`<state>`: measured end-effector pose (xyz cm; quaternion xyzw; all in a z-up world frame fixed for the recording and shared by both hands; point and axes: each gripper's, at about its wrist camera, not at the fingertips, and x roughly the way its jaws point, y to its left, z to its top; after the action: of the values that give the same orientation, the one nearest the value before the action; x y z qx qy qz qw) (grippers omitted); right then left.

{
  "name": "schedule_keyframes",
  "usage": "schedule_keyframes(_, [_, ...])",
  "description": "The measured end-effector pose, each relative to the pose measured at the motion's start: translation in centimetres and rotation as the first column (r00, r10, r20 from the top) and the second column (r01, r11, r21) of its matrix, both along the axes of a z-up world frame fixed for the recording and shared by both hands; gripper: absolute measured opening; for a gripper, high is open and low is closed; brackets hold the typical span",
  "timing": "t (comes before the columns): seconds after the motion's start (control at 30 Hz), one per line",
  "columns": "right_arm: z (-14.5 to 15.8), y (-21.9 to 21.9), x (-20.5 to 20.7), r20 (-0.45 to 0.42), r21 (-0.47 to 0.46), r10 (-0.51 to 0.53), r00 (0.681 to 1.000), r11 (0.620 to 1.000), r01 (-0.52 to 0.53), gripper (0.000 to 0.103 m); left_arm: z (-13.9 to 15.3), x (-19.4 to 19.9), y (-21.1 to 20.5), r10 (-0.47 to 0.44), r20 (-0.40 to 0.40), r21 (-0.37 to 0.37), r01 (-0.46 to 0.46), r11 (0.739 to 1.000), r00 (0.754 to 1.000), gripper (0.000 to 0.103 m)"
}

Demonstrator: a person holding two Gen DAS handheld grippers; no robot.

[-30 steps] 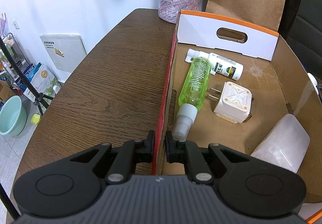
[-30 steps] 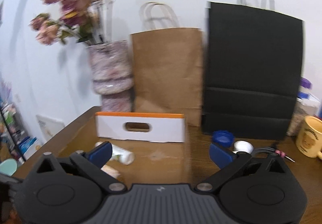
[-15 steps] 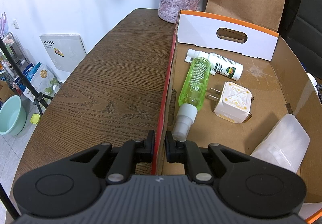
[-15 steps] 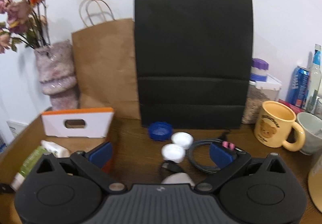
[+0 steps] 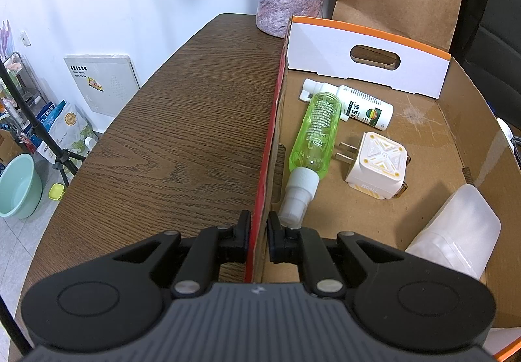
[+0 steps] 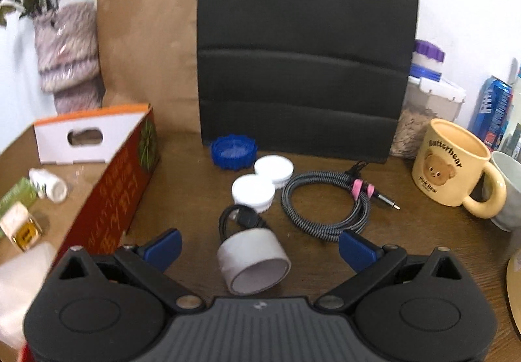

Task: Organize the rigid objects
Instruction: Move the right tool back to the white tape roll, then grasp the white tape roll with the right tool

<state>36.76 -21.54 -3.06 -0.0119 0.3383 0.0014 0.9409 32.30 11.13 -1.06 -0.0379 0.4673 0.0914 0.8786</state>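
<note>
Left gripper is clamped on the near end of the cardboard box's left wall, one finger outside over the wooden table and one inside. Within the cardboard box, just beyond the inner finger, a green spray bottle lies along that wall with its white nozzle toward the gripper. A white labelled bottle lies crosswise at the green one's far end, near the box's white handle panel. Right of the green bottle sits a white plug adapter, and a frosted plastic container lies against the box's right wall.

Right gripper stands wide apart, holding nothing, outside the box to its right. A tape roll lies on its side between the blue pads, with a small black cable touching it behind. Farther from the box's red side are two white caps, a blue lid and a coiled braided cable. Well right of the box stands a yellow bear mug; a black paper bag stands behind.
</note>
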Motion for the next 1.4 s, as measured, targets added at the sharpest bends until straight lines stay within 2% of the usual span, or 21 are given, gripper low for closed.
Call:
schedule_keyframes(0.13, [-0.5, 0.1, 0.2, -0.016, -0.005, 0.005, 1.0, 1.0, -0.005, 0.101, 0.0, 0.0, 0.0, 0.0, 0.0, 0.001, 0.0, 1.0, 1.0, 0.011])
schedule_keyframes(0.17, [-0.7, 0.0, 0.3, -0.016, -0.002, 0.009, 1.0, 1.0, -0.009, 0.096, 0.0, 0.0, 0.0, 0.0, 0.0, 0.0, 0.0, 1.0, 1.0, 0.011])
schedule_keyframes(0.23, [-0.9, -0.1, 0.4, -0.024, 0.008, 0.017, 1.0, 1.0, -0.017, 0.084, 0.0, 0.0, 0.0, 0.0, 0.0, 0.0, 0.0, 1.0, 1.0, 0.011])
schedule_keyframes(0.3, [-1.2, -0.2, 0.6, -0.042, 0.023, 0.035, 0.999, 0.999, -0.034, 0.048, 0.0, 0.0, 0.0, 0.001, 0.0, 0.0, -0.001, 1.0, 1.0, 0.011])
schedule_keyframes(0.8, [-0.1, -0.4, 0.0, -0.001, 0.035, 0.031, 1.0, 0.999, -0.031, 0.047, 0.0, 0.0, 0.0, 0.001, 0.0, 0.0, -0.001, 1.0, 1.0, 0.011])
schedule_keyframes(1.4, [3.5, 1.4, -2.3, 0.128, 0.011, 0.084, 0.988, 0.996, -0.086, 0.047, 0.0, 0.0, 0.0, 0.001, 0.0, -0.001, -0.001, 1.0, 1.0, 0.011])
